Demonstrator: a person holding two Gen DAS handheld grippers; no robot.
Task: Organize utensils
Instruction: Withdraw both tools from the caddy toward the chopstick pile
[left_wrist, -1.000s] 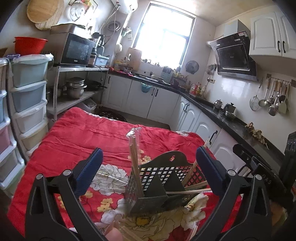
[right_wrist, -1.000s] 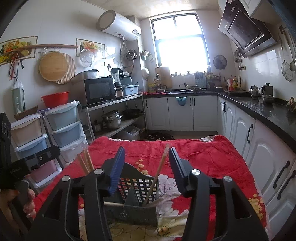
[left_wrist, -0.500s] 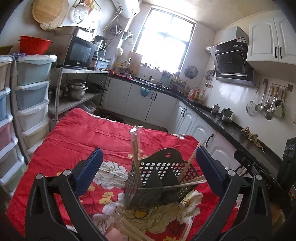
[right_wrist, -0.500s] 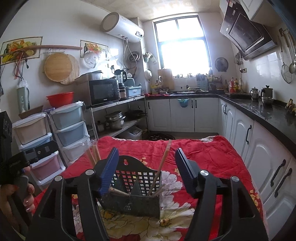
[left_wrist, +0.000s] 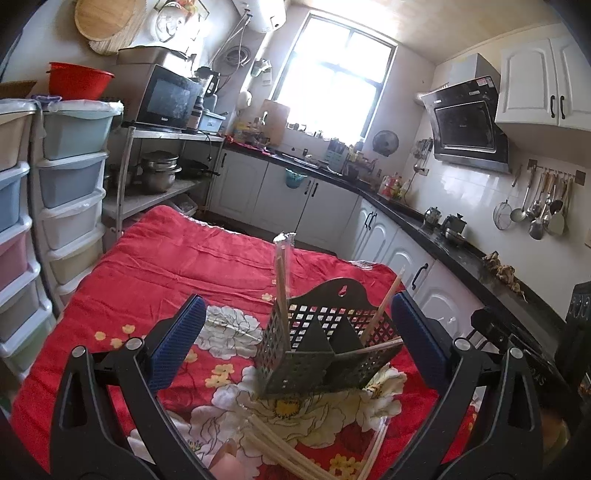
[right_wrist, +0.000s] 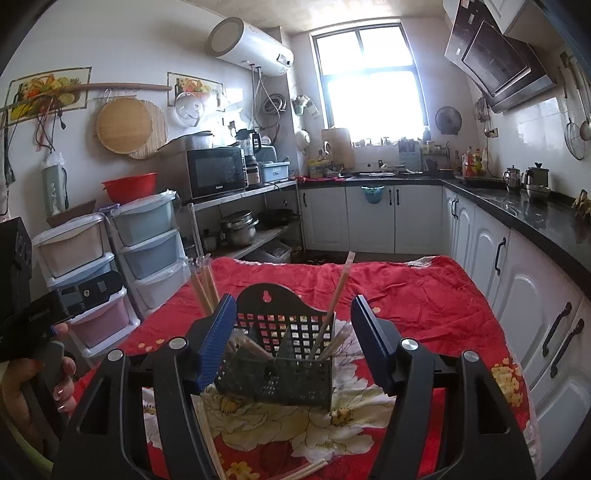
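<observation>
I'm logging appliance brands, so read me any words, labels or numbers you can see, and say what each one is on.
"Galanz": probably, small white lettering on the microwave front.
Range hood: sticker and small logo, too blurred to read.
Left gripper's black body at the right wrist view's left edge: white lettering, unreadable.

Bright window (right_wrist: 373, 94) set in far wall; white cabinets (right_wrist: 373, 218) topped by black counter (right_wrist: 535, 212); microwave (right_wrist: 216, 171) kept on metal shelf; pastel drawers (left_wrist: 70, 177) stacked at left; range hood (left_wrist: 467, 129) mounted on tiled wall
</observation>
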